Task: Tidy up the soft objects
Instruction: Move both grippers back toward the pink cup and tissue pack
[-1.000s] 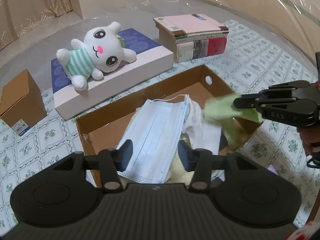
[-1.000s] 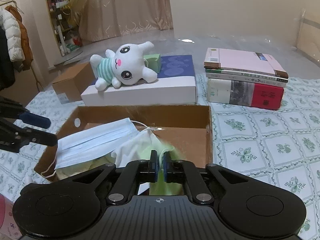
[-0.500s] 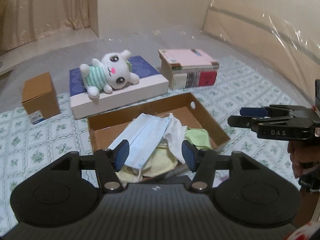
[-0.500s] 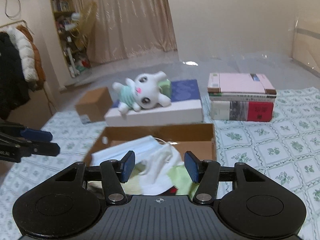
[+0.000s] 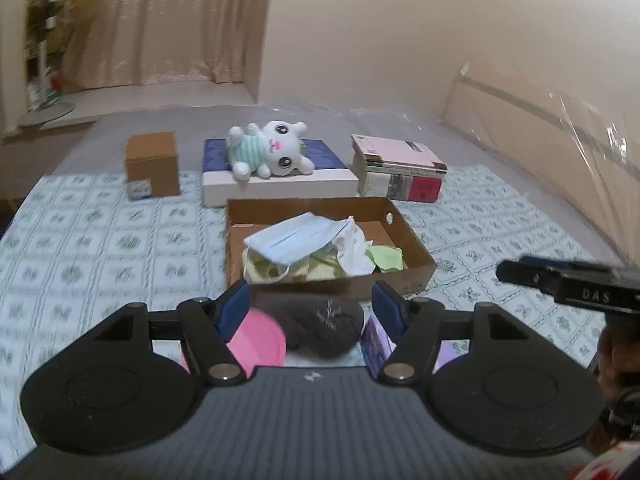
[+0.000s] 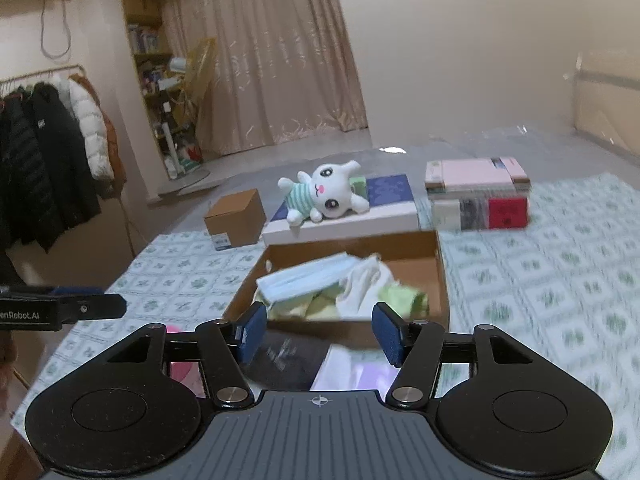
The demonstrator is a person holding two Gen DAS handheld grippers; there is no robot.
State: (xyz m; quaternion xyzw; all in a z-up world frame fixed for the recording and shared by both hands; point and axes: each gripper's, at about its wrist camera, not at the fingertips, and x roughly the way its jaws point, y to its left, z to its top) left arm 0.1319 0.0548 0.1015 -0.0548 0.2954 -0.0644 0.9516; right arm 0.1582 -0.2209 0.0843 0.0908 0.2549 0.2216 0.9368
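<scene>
An open cardboard box [image 5: 416, 254] [image 6: 438, 272] on the patterned cloth holds a blue face mask [image 5: 290, 236] [image 6: 304, 278], a white cloth [image 5: 354, 246], yellow cloths and a green cloth [image 5: 386, 258] [image 6: 404, 298]. A white plush bunny [image 5: 270, 154] [image 6: 326, 196] lies on a flat blue-and-white box behind it. My left gripper [image 5: 310, 312] and right gripper [image 6: 318, 334] are both pulled back before the box; their jaws are opening with nothing between them. A dark grey knit item [image 5: 320, 322] [image 6: 282, 358] lies just in front of the box, under both grippers.
A small brown carton [image 5: 151, 164] sits at the back left and a stack of books [image 5: 400, 170] at the back right. A pink round thing [image 5: 258, 340] and a purple-white packet [image 6: 352, 372] lie near me. Coats [image 6: 44, 160] hang at the left.
The right gripper let go of the green cloth, which now lies in the box. Both grippers drew back and up from the box, and their jaws spread wider.
</scene>
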